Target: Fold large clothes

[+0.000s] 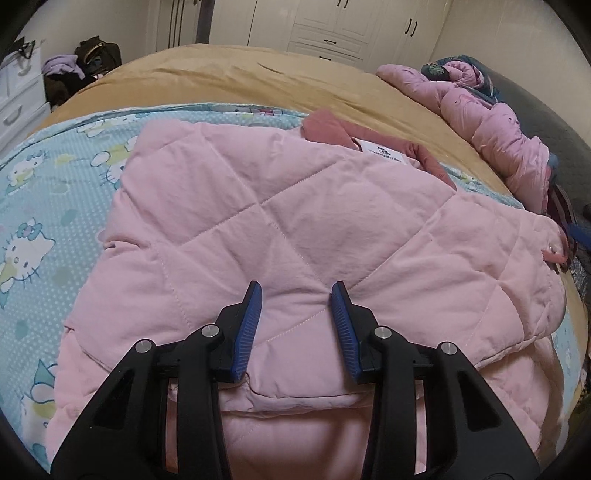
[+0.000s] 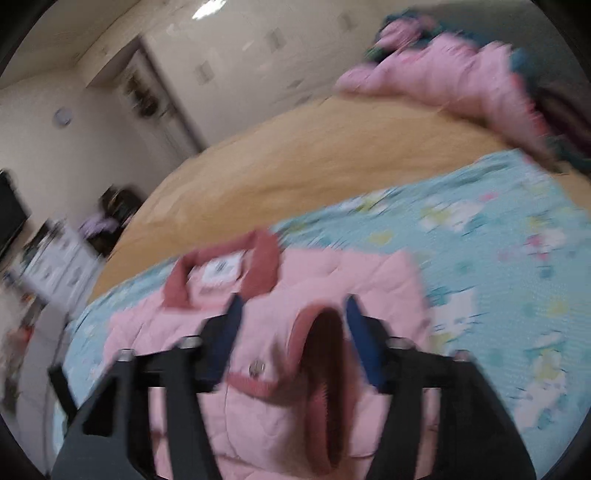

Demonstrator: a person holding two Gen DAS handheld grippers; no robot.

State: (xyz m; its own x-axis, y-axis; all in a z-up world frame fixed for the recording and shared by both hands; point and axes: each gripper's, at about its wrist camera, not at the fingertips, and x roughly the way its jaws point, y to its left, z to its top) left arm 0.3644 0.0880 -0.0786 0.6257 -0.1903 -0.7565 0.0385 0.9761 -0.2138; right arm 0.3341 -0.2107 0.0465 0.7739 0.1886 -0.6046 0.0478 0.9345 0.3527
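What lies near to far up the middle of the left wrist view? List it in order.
left gripper → pink quilted jacket → its dusty-rose collar → blue cartoon-cat sheet → tan blanket → white wardrobe.

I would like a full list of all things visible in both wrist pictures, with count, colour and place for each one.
quilted jacket: 1, light pink with darker pink collar, spread on the cartoon sheet, near
cartoon sheet: 1, light blue with white cats, over the near part of the bed
bed cover: 1, tan, beyond the sheet
bundled clothing: 1 heap, pink and dark teal, far right on the bed
wardrobe: 1, white, back wall
drawer unit: 1, white, far left
dark bag: 1, black, beside the drawers
left claw: 1, black with blue pads, open over the jacket
right claw: 1, black with blue pads, open above the sleeve cuff, blurred
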